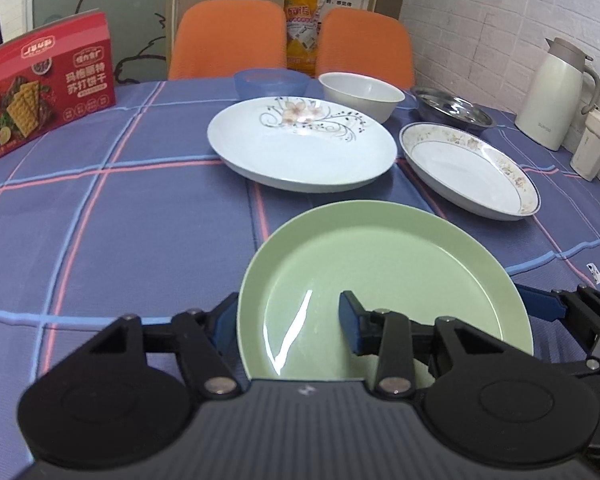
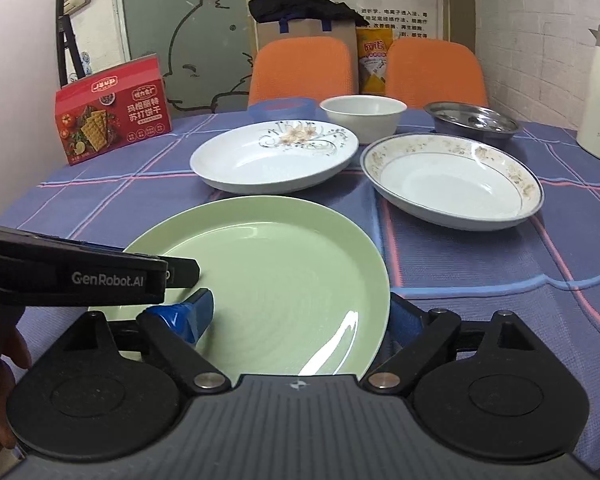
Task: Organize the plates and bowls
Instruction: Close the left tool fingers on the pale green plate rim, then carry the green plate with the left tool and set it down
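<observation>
- Tablecloth [image 1: 100, 220], checked blue: carries all crockery.
- Floral plate [image 1: 300, 140], rimmed plate [image 1: 472, 168]: far side, just beside each other; likely stack base.
- Green plate [image 1: 380, 272]: nearest, flat on cloth, straddled both sides.
- White bowl [image 1: 360, 94], steel bowl [image 1: 452, 110], blue bowl [image 1: 270, 80]: back row.
- Left gripper [image 1: 286, 326], right gripper [image 2: 302, 314]: jaws spread over opposite rims, not clenched.
- Step: pre-grasp on green plate. Next: clench rim, lift level, onto a larger plate.

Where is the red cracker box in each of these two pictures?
Left wrist view: red cracker box at far left edge, on the tablecloth.
Right wrist view: red cracker box upper left, farther in from the edge.
Shared landmark: flowered white plate, to its right.
</observation>
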